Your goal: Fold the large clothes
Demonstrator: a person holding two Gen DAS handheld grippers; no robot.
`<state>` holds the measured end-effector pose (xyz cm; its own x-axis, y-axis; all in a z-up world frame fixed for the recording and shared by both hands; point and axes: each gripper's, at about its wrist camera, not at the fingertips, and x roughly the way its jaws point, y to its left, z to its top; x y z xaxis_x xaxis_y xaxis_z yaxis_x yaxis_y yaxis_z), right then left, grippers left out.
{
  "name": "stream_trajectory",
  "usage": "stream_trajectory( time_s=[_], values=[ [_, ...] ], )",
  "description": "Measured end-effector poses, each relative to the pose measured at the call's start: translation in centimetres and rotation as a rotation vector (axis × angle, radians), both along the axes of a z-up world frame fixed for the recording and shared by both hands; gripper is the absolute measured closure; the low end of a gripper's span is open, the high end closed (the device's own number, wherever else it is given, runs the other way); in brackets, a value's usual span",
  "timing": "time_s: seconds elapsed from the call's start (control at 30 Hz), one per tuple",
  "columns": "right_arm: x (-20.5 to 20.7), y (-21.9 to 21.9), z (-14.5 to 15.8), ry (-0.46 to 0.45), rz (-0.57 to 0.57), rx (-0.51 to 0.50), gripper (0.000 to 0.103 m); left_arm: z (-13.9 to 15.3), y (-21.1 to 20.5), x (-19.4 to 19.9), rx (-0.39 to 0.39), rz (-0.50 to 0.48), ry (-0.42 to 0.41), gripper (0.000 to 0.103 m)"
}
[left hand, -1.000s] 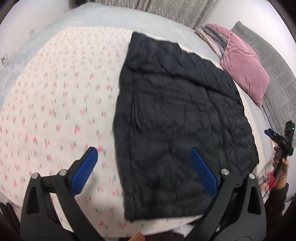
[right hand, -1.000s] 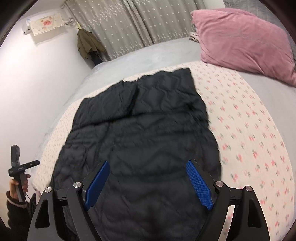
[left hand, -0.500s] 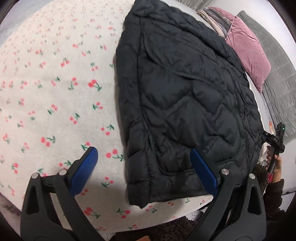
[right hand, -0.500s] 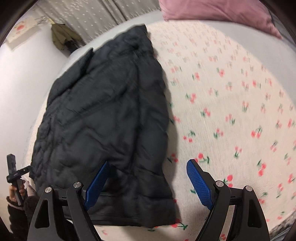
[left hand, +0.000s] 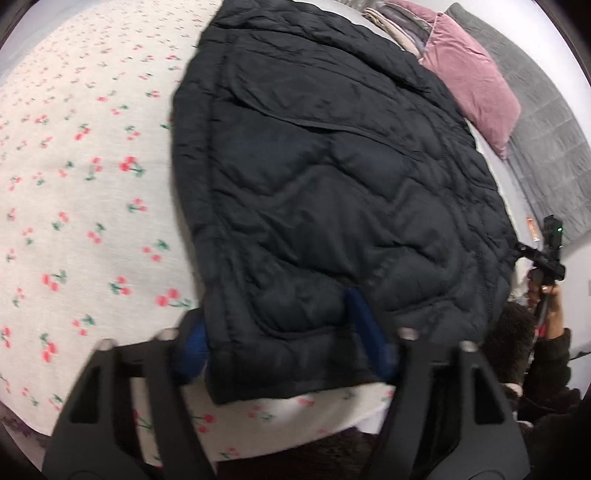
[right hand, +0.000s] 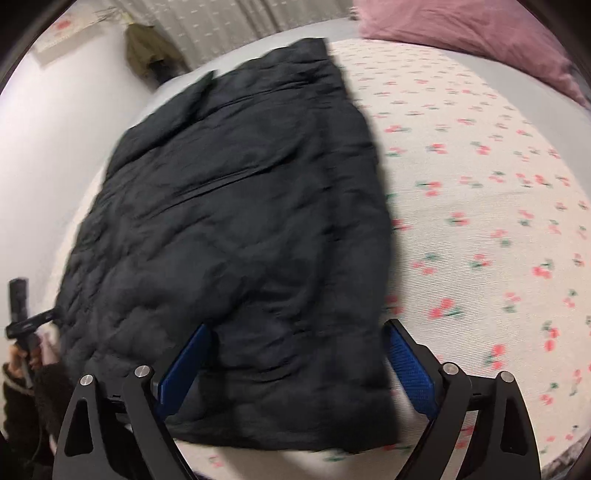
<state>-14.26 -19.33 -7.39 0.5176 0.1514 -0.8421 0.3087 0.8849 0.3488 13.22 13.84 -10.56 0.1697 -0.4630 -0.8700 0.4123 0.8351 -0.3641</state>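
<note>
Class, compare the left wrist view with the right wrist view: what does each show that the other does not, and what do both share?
Only the left wrist view shows the grey blanket, the folded clothes behind the pink pillow, and the left gripper, its jaws closing around the jacket's near corner.

Only the right wrist view shows the curtain, the green coat hanging by it, and the right gripper wide open over the jacket's hem.

Both show the black jacket lying on the cherry-print sheet, and the pillow.
</note>
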Motion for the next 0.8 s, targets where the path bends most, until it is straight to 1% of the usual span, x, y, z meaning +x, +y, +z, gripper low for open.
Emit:
stream_trajectory(
  time_s=[0.03,0.07,0.1,0.13,0.17,0.2,0.23,0.33,0.5,0.7,0.8],
  values=[
    [0.0,0.6,0.2,-0.008,0.024,0.012,0.031,0.0,-0.2,-0.1,-0.007,0.001,0.011,0.054],
    [0.0,1.0,0.3,-0.011,0.034,0.015,0.037,0.0,-0.3,-0.1,-0.019,0.004,0.025,0.069],
    [0.1,1.3,0.3,-0.016,0.036,0.024,0.052,0.0,-0.3,-0.2,-0.040,0.010,0.041,0.080],
    [0.0,1.5,0.4,-0.022,0.038,0.045,0.067,0.3,-0.2,-0.4,-0.057,0.022,0.046,0.081],
    [-0.2,1.5,0.6,-0.031,0.033,0.070,0.073,0.6,-0.3,-0.5,-0.058,0.029,0.037,0.083],
    [-0.4,1.6,1.0,-0.047,0.027,0.076,0.083,1.1,-0.3,-0.8,-0.064,0.033,0.022,0.085],
    [-0.7,1.6,1.3,-0.061,0.027,0.080,0.087,1.8,-0.2,-1.2,-0.082,0.036,0.001,0.086],
    [-1.7,1.8,3.0,-0.109,0.035,0.082,0.090,3.8,0.4,-2.3,-0.129,0.039,-0.037,0.088],
    [-3.3,2.8,6.6,-0.191,0.063,0.069,0.092,7.8,1.9,-5.2,-0.222,0.014,-0.100,0.088],
    [-7.0,3.9,11.6,-0.292,0.080,0.043,0.092,12.0,3.3,-9.5,-0.292,-0.040,-0.148,0.089],
    [-9.4,4.4,14.6,-0.343,0.081,0.009,0.092,14.4,4.2,-11.6,-0.327,-0.063,-0.186,0.089]
  ],
)
